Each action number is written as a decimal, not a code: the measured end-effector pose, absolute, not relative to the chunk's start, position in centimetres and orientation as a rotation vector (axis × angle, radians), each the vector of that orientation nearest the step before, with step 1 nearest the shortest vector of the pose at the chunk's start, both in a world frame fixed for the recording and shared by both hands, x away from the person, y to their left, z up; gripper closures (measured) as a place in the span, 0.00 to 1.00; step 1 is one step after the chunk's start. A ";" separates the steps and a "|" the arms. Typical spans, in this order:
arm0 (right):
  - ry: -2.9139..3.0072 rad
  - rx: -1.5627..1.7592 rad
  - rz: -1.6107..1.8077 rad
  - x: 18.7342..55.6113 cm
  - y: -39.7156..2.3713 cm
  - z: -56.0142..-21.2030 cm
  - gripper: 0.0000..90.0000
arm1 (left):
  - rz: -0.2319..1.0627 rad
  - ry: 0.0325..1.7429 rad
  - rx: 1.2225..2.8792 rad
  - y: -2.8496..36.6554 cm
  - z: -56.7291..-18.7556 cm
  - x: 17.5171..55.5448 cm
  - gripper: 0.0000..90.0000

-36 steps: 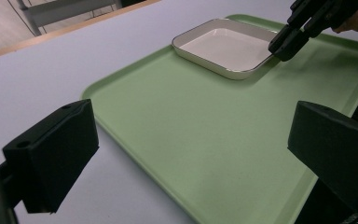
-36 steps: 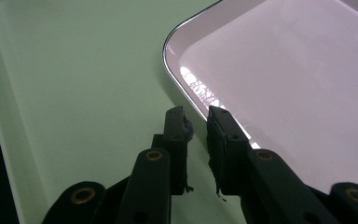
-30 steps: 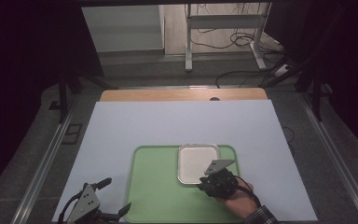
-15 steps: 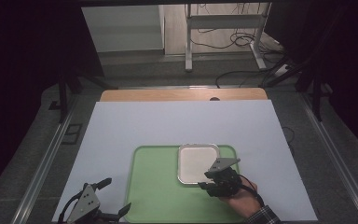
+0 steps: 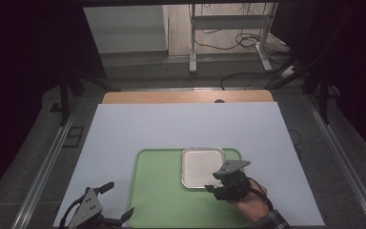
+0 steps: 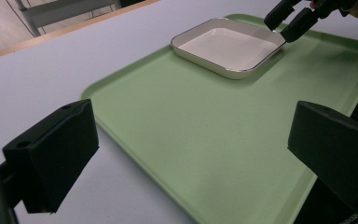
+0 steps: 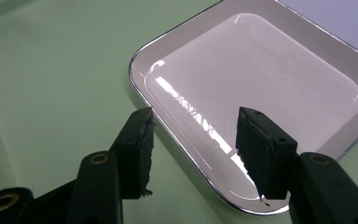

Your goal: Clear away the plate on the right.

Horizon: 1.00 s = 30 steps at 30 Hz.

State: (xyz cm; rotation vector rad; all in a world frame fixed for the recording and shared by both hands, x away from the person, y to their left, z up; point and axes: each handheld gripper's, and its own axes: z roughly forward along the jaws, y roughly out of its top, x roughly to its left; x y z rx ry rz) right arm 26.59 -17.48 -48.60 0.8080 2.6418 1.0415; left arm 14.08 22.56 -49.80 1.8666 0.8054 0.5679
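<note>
**Right jaws parted over the dish rim, left jaws idle at the tray's near corner**

I'm looking down my right hand-held gripper (image 7: 193,140) and its jaws have just been opening: they stand apart now, released, with the near rim of the white square dish (image 7: 256,93) running between them. One jaw hangs over the green tray outside the rim, the other over the dish's glossy inside, and neither pad presses on the rim as far as I can see. From the high view the right hand-held gripper (image 5: 226,181) sits at the dish's near right corner, the person's hand (image 5: 250,205) behind it, a checked sleeve showing at the bottom edge.

The dish (image 5: 203,167) itself lies flat on the far right part of the green tray (image 5: 157,200), a thin silvery line running round its rim. It holds nothing that I can make out, only streaks of reflected light.

Over to my left hand-held gripper (image 5: 116,200): it is low at the tray's near left corner, jaws spread wide and released, nothing between them. Along its own view the left hand-held gripper (image 6: 193,149) frames the tray (image 6: 177,140) between the two black pads, one over the pale sheet and one over the tray's near edge, with the dish (image 6: 228,46) well beyond and the right jaws poised at its far corner.

The tray rests on a pale sheet covering the bench (image 5: 181,126), a strip of bare wood showing along the far edge.
</note>
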 end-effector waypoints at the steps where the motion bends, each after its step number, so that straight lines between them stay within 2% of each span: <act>1: 2.639 0.810 1.044 26.6 -17.5 -48.6 0.51 | 0.568 0.806 1.866 22.6 -49.8 14.1 0.02; 15: 2.606 0.840 1.058 26.7 -18.7 -48.1 0.49 | 0.568 0.805 1.867 22.5 -49.8 14.1 0.02; 30: 2.563 0.868 1.077 26.8 -20.4 -47.8 0.41 | 0.569 0.805 1.867 22.5 -49.8 14.1 0.02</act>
